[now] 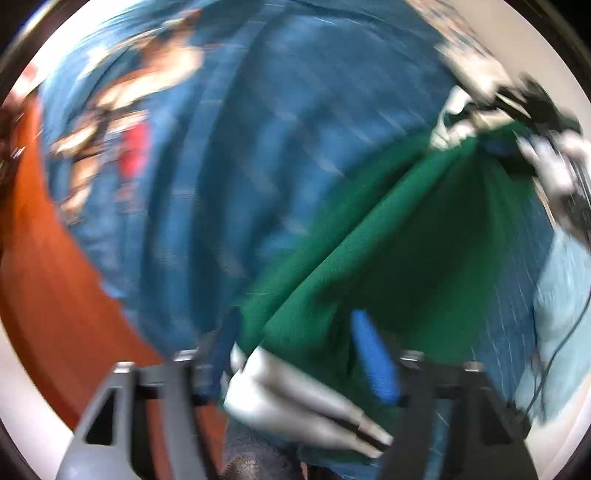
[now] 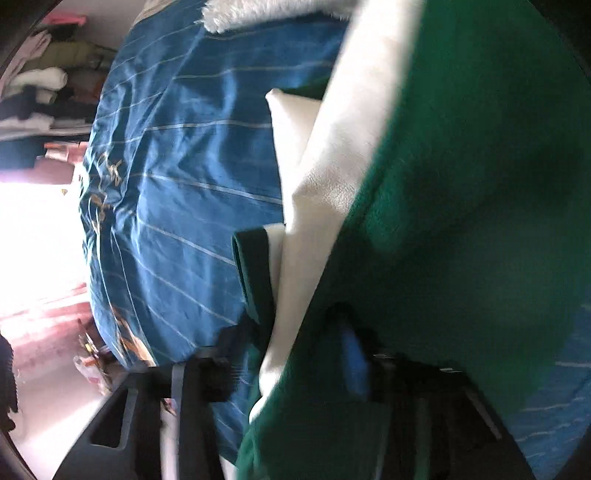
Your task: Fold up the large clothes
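A green jacket (image 1: pixel 406 240) with white sleeves (image 1: pixel 295 398) hangs stretched over a blue bedcover (image 1: pixel 277 129) with thin pale stripes. The left wrist view is blurred. My left gripper (image 1: pixel 295 354) points down with its jaws wide apart; jacket cloth lies loosely between the fingers, beside the blue pad (image 1: pixel 373 358). My right gripper (image 1: pixel 509 155) shows as a blur at the jacket's far corner. In the right wrist view the green jacket (image 2: pixel 461 221) and a white sleeve (image 2: pixel 332 166) drape across my right gripper (image 2: pixel 291 349), whose jaws also stand apart. A green cuff (image 2: pixel 255 273) hangs down.
The blue bedcover (image 2: pixel 177 166) fills the middle of the right wrist view. A white fluffy item (image 2: pixel 266 14) lies at its far end. Shelves with stacked clothes (image 2: pixel 44 85) stand at the upper left. Orange-red floor (image 1: pixel 37 277) borders the bed. A thin cable (image 1: pixel 546 369) hangs right.
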{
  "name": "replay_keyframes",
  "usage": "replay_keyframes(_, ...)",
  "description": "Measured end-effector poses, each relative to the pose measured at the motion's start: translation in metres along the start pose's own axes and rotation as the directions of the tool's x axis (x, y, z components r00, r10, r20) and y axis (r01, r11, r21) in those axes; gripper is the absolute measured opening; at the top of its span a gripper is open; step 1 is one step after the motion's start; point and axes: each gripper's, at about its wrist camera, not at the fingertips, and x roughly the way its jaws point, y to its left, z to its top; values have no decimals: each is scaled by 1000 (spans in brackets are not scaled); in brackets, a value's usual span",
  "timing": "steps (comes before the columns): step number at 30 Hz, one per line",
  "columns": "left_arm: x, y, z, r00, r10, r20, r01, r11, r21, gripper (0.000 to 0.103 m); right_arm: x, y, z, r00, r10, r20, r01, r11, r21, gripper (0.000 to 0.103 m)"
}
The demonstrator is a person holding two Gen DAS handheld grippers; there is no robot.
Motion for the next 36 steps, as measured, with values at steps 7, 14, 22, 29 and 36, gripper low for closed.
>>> replay_keyframes(7,-19,62,-33,999,-11,30,17,983,-184,76,-31,-16,-28,996,92,18,-91,996,-15,70)
replay_keyframes(14,35,20,-50,999,-8,-51,0,987,-162,62,-68,-98,-93,999,9,36,-10,999,37,70)
replay_keyframes(22,12,33,-30,993,50,105,-31,983,-179,8,-70,-165,-98,999,4,44,-10,991,133,70)
replay_keyframes(29,17,36,-34,997,20,73,-3,974,-227,15,-82,-230,-57,989,73,126,-92,985,149,75)
replay_keyframes(36,15,50,-68,983,-95,156,147,920,-364,78,-50,-282,12,957,243,159,-265,955,133,85)
